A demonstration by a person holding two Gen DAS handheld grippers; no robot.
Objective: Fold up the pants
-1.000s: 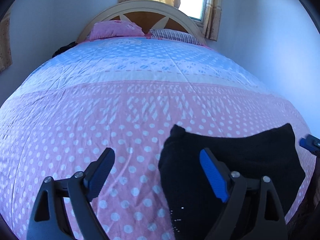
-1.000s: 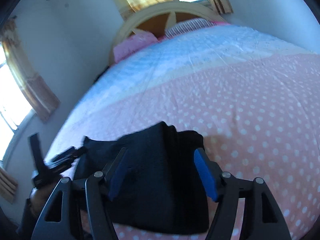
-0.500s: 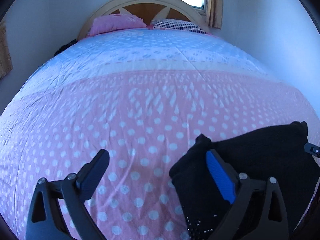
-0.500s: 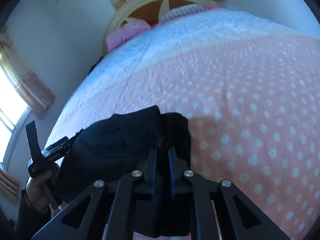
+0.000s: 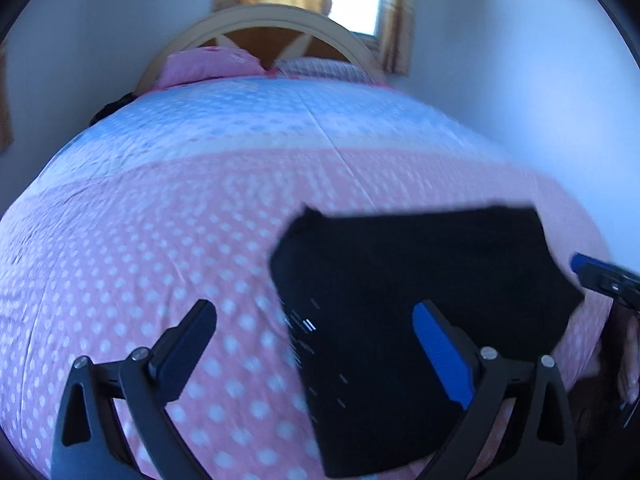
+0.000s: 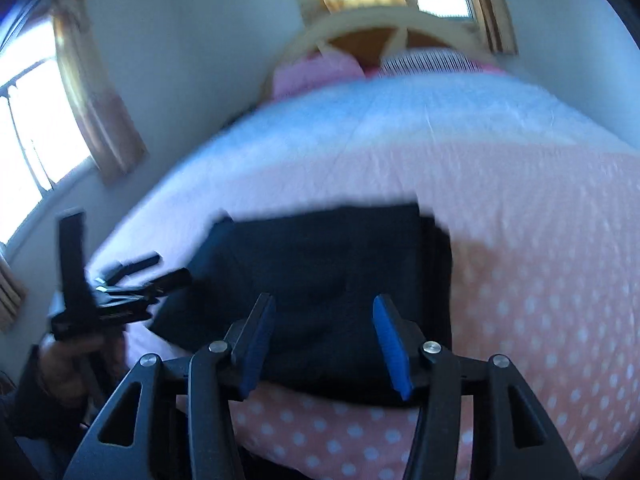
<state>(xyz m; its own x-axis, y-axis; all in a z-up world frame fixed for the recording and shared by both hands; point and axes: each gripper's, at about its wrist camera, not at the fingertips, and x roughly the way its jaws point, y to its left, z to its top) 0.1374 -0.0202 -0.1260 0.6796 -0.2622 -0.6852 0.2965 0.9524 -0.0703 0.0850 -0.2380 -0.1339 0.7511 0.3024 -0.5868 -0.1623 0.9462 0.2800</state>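
Bed (image 5: 160, 208) w/ pink dotted cover spreads out ahead of both my grippers. Pants (image 5: 420, 288), black, folded flat on it, lie just past my fingertips. Left gripper (image 5: 316, 332): fingers wide apart, holding nothing, right finger over the pants. Right gripper (image 6: 324, 344): fingers apart too, empty, above the pants' near edge.

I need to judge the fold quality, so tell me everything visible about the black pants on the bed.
The black pants are a dark, soft-looking fabric folded into a compact, roughly rectangular bundle, with layered edges showing along one side. They lie flat on the pink white-dotted bedspread near the bed's foot. A few small light flecks mark the cloth. Neither the open left gripper nor the open right gripper grips them.
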